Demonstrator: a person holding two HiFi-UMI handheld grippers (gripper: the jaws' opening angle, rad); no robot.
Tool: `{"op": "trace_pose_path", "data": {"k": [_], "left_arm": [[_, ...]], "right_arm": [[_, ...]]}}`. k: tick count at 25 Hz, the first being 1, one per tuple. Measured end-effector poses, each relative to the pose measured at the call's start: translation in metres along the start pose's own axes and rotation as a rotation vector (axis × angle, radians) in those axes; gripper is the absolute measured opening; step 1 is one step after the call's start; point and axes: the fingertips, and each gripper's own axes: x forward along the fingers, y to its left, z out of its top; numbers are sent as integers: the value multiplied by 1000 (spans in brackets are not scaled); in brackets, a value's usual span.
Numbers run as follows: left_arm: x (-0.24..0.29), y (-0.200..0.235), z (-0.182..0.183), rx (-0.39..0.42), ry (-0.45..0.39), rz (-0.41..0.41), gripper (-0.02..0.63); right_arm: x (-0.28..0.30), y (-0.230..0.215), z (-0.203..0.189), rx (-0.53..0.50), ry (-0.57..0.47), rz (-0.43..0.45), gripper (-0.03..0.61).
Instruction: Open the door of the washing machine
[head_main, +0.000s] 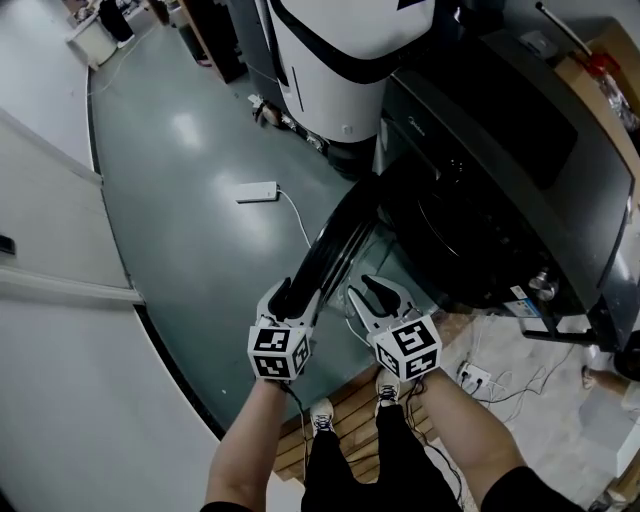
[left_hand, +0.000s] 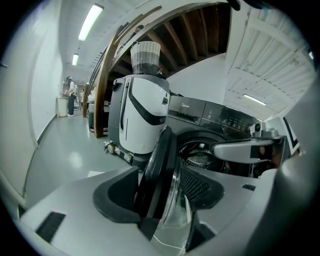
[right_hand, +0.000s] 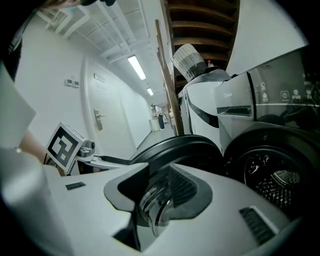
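Head view: dark washing machine (head_main: 520, 170) fills the 2 o'clock quarter. Its door (head_main: 345, 225) stands swung out, edge-on, running from the machine front down toward 6 o'clock. Left gripper (head_main: 288, 292) sits on the door's near end. Right gripper (head_main: 378, 292) is just beside it at 3 o'clock, jaws spread in a V. White appliance (head_main: 340, 60) at 12 o'clock. Power strip (head_main: 257, 192) lies on the grey floor (head_main: 180, 200) at 10 o'clock.

Left gripper view: left gripper (left_hand: 157, 192) pinches the door's (left_hand: 160, 165) black rim, which rises between the pads toward 12 o'clock. Open drum (left_hand: 200, 159) shows at 2 o'clock, with the right gripper (left_hand: 245, 150) in front of it.

Right gripper view: right gripper (right_hand: 160, 195) has its jaws apart. The door's glass bulge (right_hand: 155, 205) sits in the gap; pad contact unclear. Door rim (right_hand: 180, 147) arcs above at 12 o'clock, drum (right_hand: 272, 180) at 3 o'clock, left gripper's marker cube (right_hand: 62, 145) at 9 o'clock.
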Motion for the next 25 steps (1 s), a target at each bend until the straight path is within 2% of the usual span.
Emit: {"op": "trace_pose_path", "data": {"k": [6,12,18,25], "left_arm": [[-10,18,-3,-34,-9,77,261],[-23,14,5,-22,-23,92,261],[-43,-6,31,3,-71,51,261],[-78,-47,65,50,-118,-48,249]], "right_arm": [[11,13,7,-23,11,33,124],[1,13,9,-11,9,32,124],[-21,12,22,-7,-18,-2,124],[-65,20,53,-7,-80,-73,123]]}}
